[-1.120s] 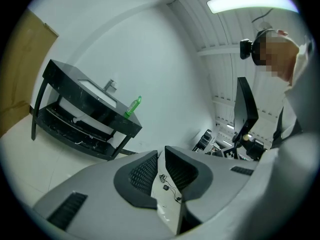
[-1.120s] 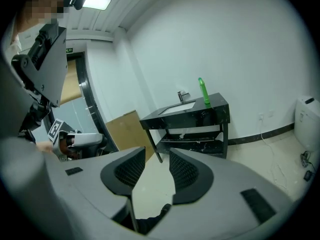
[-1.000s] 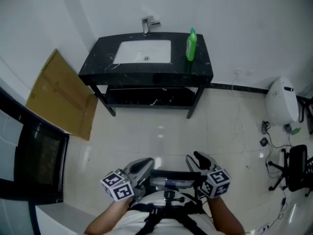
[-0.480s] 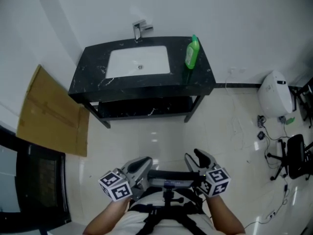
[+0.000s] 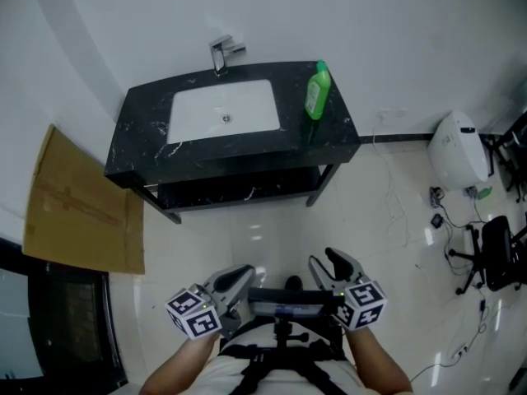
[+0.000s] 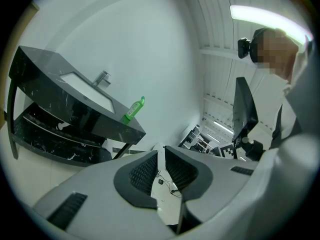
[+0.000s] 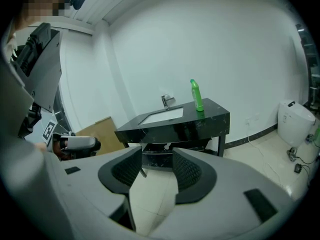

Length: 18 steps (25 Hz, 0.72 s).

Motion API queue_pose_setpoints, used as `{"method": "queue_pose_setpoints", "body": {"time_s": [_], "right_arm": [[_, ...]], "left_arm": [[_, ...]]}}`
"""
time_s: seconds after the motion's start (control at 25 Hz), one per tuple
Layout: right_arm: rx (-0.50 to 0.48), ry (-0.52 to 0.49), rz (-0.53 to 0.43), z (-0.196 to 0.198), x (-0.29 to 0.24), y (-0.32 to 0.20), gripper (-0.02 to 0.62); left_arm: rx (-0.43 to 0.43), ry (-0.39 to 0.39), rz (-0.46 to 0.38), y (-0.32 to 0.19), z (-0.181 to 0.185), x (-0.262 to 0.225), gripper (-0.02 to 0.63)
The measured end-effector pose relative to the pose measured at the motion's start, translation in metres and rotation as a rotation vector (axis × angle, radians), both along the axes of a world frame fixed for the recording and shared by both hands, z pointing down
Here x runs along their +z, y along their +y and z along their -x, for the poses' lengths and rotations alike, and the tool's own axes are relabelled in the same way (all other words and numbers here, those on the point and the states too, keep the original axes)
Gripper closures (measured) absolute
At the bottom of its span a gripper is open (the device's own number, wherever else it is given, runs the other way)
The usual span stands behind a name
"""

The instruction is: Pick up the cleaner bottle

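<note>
The green cleaner bottle (image 5: 317,91) stands upright at the right end of a black marble vanity top (image 5: 329,134), beside the white basin (image 5: 222,109). It also shows in the left gripper view (image 6: 133,109) and the right gripper view (image 7: 196,95). Both grippers are held low by the person's body, far short of the vanity. My left gripper (image 5: 239,276) (image 6: 161,156) has a narrow gap between its pads, with nothing in it. My right gripper (image 5: 327,263) (image 7: 157,156) is open. Its jaws have just been opening, with nothing between them.
A faucet (image 5: 221,53) rises behind the basin, and a dark shelf (image 5: 239,188) runs under the top. Flat cardboard (image 5: 78,204) leans at the left. A white appliance (image 5: 453,151), loose cables (image 5: 436,216) and a black chair (image 5: 498,253) crowd the right side of the floor.
The vanity has grown larger and nearer in the head view, and the cardboard has slid toward the left edge. Both grippers stay in the same place before the body.
</note>
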State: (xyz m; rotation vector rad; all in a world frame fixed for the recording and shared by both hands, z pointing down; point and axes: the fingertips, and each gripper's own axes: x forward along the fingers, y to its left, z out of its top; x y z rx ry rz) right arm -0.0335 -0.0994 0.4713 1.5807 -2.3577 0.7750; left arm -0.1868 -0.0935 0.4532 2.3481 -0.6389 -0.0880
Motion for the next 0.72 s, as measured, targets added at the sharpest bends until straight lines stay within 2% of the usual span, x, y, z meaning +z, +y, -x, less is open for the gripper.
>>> {"method": "queue_pose_setpoints", "body": {"time_s": [0.72], "right_arm": [[-0.106, -0.029, -0.024, -0.069, -0.01, -0.092, 0.385]], "left_arm": [[-0.092, -0.032, -0.04, -0.069, -0.084, -0.012, 0.561]]}}
